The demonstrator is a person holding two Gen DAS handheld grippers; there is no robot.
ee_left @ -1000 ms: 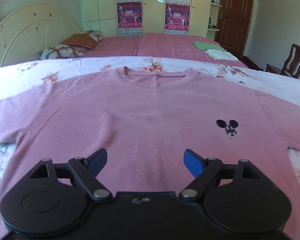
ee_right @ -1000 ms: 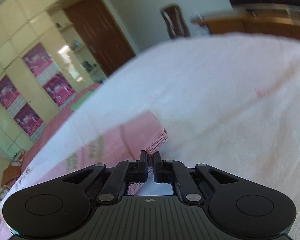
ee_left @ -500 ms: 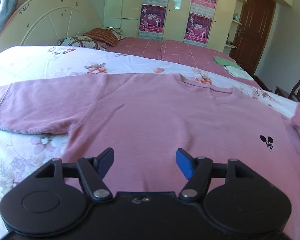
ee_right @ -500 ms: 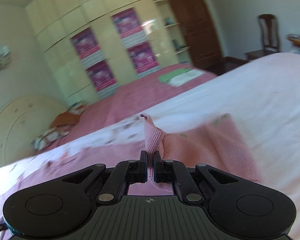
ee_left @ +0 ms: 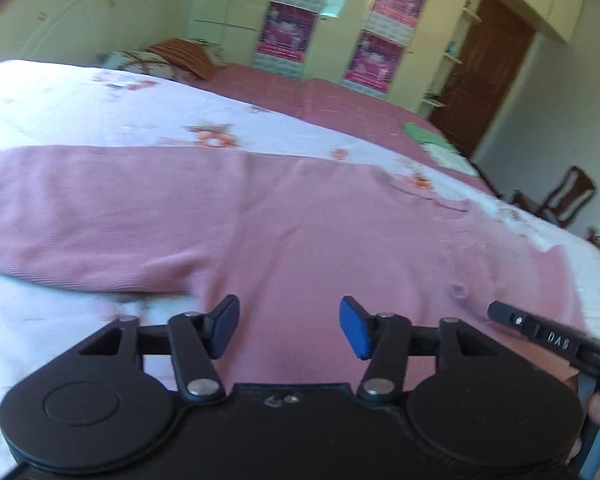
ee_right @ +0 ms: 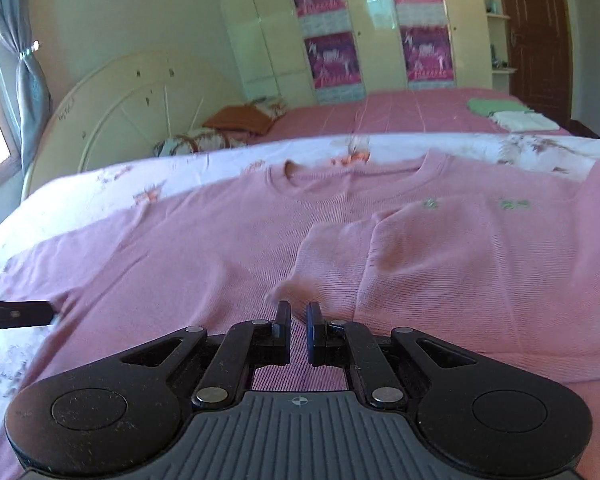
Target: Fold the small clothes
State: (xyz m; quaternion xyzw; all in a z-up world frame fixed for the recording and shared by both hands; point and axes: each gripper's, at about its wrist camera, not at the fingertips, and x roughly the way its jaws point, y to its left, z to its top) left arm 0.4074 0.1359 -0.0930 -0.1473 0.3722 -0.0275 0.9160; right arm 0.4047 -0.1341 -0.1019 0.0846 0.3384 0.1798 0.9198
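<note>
Swung across since a second ago, the right gripper (ee_right: 299,334) has carried the pink T-shirt's (ee_right: 220,248) sleeve (ee_right: 440,264) inward over the chest, its jaws nearly together and apparently clenched on the hem, though blur hides the contact. In that time the left gripper (ee_left: 288,326) has slid toward the other sleeve (ee_left: 80,216); its jaws have been narrowing but grasp nothing, hovering over cloth, probably to take that side next. Letters "DAB" mark the right gripper's finger in the left view. Farther off, the shirt lies on a floral sheet (ee_right: 228,160), with posters (ee_right: 328,20) beyond, unreadable.

Pink shirt's (ee_left: 300,240) hem under the gripper body, left sleeve cut off (blurred throughout)
</note>
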